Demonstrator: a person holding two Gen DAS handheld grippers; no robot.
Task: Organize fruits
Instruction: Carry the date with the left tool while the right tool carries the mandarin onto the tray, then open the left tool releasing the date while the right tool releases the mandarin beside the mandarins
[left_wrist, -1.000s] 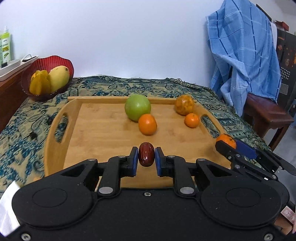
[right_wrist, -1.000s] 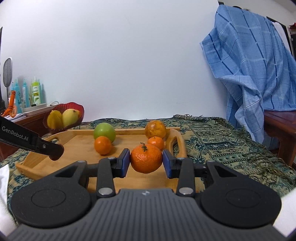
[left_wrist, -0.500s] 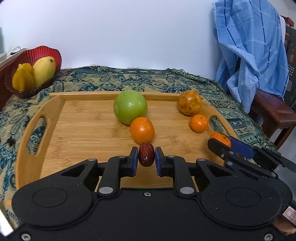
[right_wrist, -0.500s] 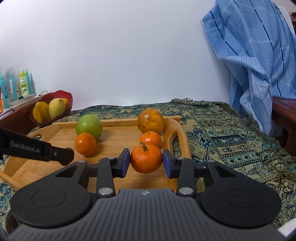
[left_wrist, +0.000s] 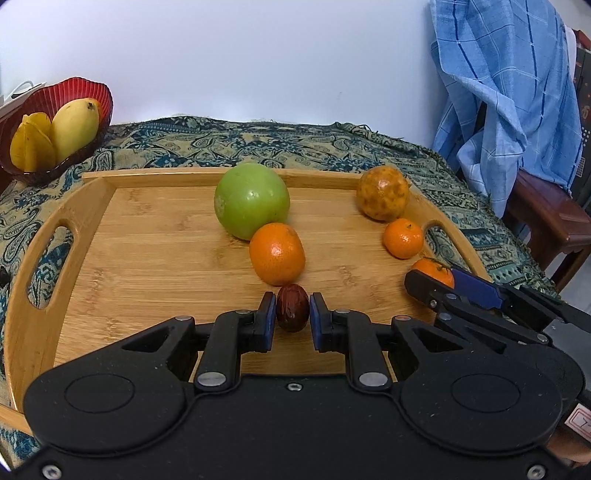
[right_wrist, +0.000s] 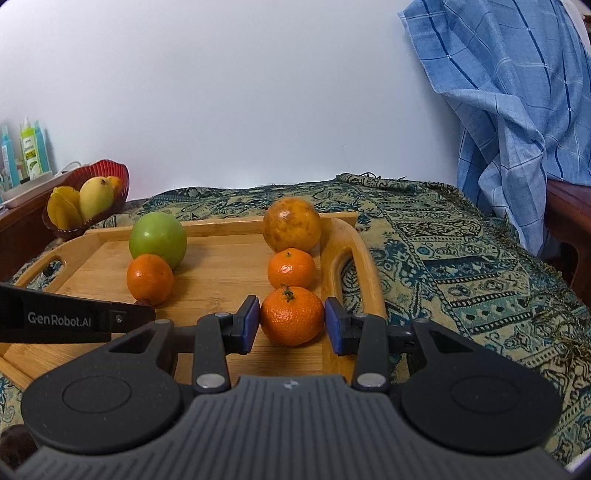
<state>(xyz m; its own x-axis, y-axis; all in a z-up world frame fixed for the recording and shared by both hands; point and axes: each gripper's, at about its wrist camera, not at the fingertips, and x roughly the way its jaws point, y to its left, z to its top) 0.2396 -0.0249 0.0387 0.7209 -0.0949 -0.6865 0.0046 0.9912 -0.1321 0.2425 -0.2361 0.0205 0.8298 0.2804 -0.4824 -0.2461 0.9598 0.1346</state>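
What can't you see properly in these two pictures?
- Date: in the right view, the left gripper's finger covers nearly all of it.
- Held tangerine: in the left view, the right gripper hides its lower half.
- Bottles: right view, labels too small to read.
- Bowl: left view, edge cuts it off.

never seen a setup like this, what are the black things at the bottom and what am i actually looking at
Those black shapes are two handheld grippers, one in each of a person's hands, each with a wide-angle camera looking along its two fingers. So you get two views of one scene.

In the left view, the left gripper pinches a small dark red fruit. In the right view, the right gripper holds a mandarin.

Both are over a wooden tray on a patterned cloth. On the tray lie a green apple, an orange, a mottled yellow fruit and a small mandarin. A red bowl of yellow fruit stands behind.
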